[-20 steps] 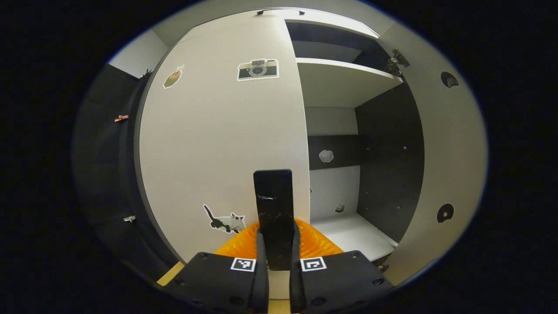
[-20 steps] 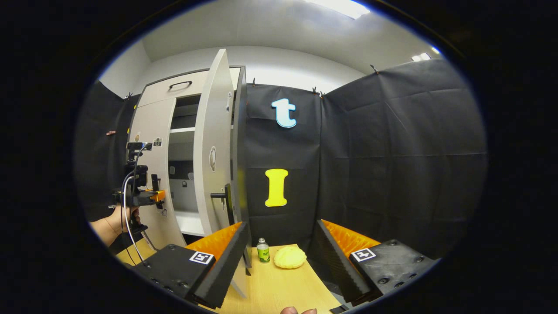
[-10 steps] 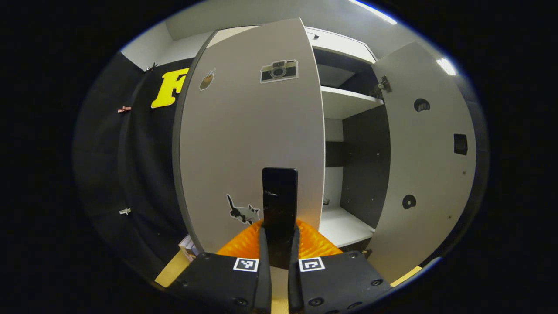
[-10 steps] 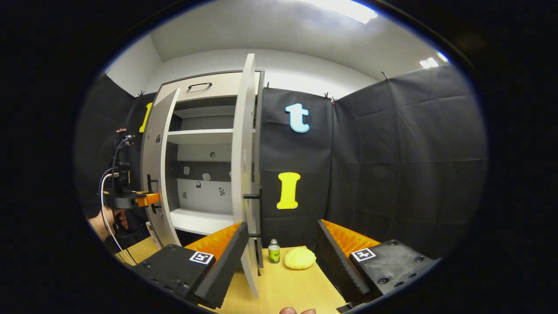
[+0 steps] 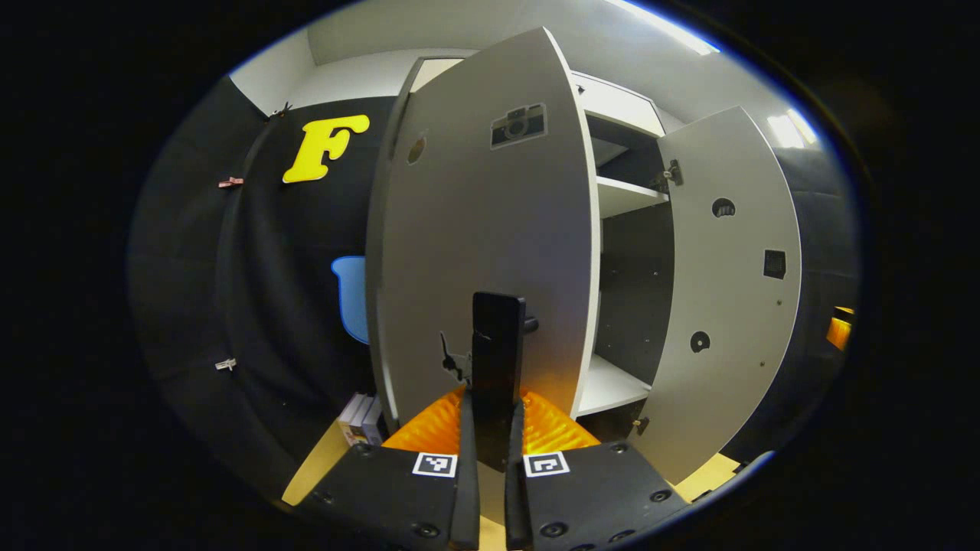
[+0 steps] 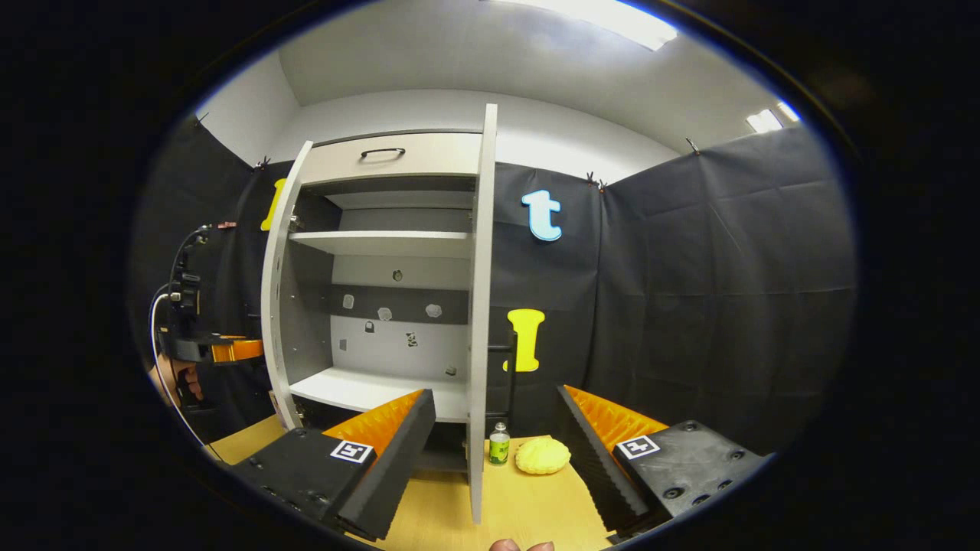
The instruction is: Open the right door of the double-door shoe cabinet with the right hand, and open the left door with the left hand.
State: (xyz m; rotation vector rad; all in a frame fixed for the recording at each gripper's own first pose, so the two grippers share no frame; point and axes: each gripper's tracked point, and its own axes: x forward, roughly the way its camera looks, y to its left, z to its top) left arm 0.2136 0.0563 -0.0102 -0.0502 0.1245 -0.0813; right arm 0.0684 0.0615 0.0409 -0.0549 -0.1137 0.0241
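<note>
Pale grey doors (image 6: pixel 479 306) — white shelves (image 6: pixel 383 242) — green bottle (image 6: pixel 499 445), yellow sponge (image 6: pixel 542 455).

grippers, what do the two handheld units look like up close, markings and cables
Each gripper has two blocky black finger mounts, each carrying a small square black-and-white tag, with ribbed orange parts behind them: left gripper, right gripper. In the right gripper view the left gripper shows farther off, a black body with an orange front and a pale cable looping along it.
</note>
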